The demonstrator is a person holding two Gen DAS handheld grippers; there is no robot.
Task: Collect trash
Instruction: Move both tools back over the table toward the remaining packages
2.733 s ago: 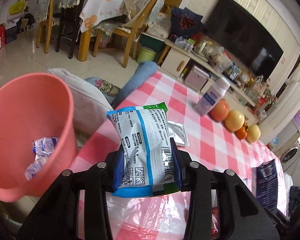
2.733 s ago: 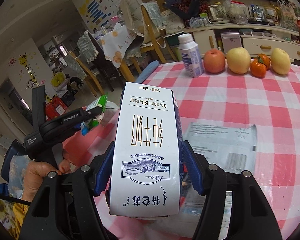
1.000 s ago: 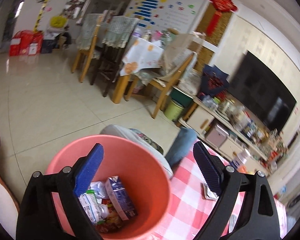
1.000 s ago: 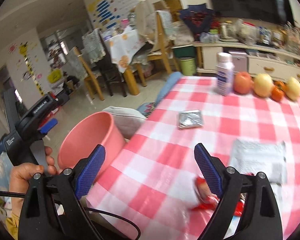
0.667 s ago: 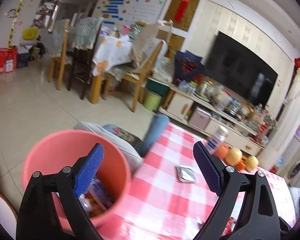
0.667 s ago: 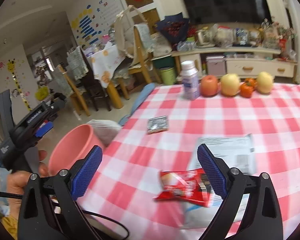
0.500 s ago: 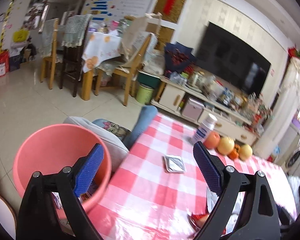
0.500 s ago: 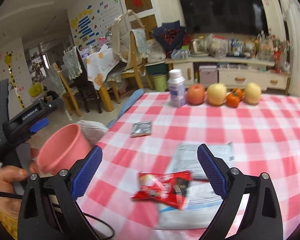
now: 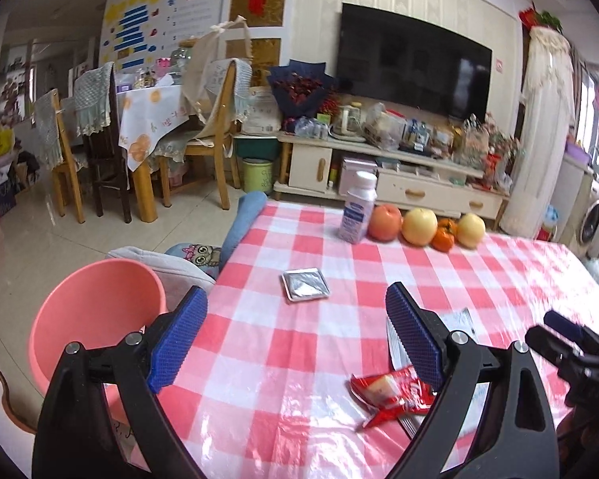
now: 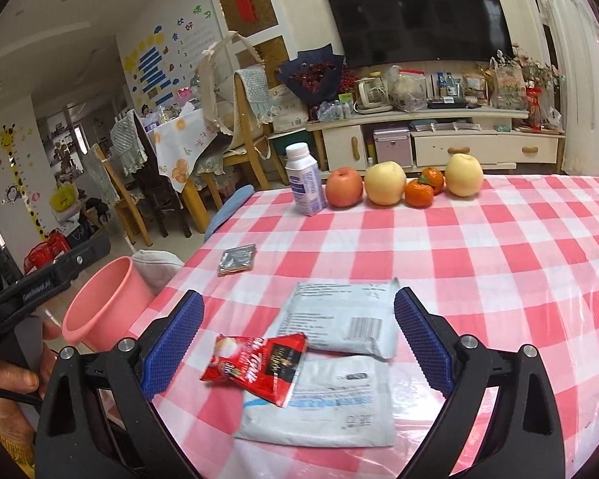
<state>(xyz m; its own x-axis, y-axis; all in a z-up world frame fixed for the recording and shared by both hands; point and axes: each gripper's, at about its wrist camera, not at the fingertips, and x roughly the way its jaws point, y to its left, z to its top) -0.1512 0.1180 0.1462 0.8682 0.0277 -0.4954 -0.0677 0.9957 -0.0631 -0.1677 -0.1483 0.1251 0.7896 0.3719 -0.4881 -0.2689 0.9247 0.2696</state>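
At near table edge, right gripper (image 10: 297, 329) spread wide, nothing pinched; under it one red snack wrapper (image 10: 255, 363) lying over two pale flat packets (image 10: 319, 399), packets overlapping; left gripper (image 9: 295, 333) also spread, empty; one pink bin (image 9: 96, 315) on floor just beside table's left edge; mid-table one silver foil packet (image 9: 304, 284), bare cloth around it; at far edge one white bottle (image 10: 305, 185), four fruits (image 10: 383, 187) in row.

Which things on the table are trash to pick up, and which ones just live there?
Trash job:
- red wrapper
- two grey-white packets
- small silver packet
- pink bin

Just sitting there:
- white bottle
- fruit row
- checked tablecloth
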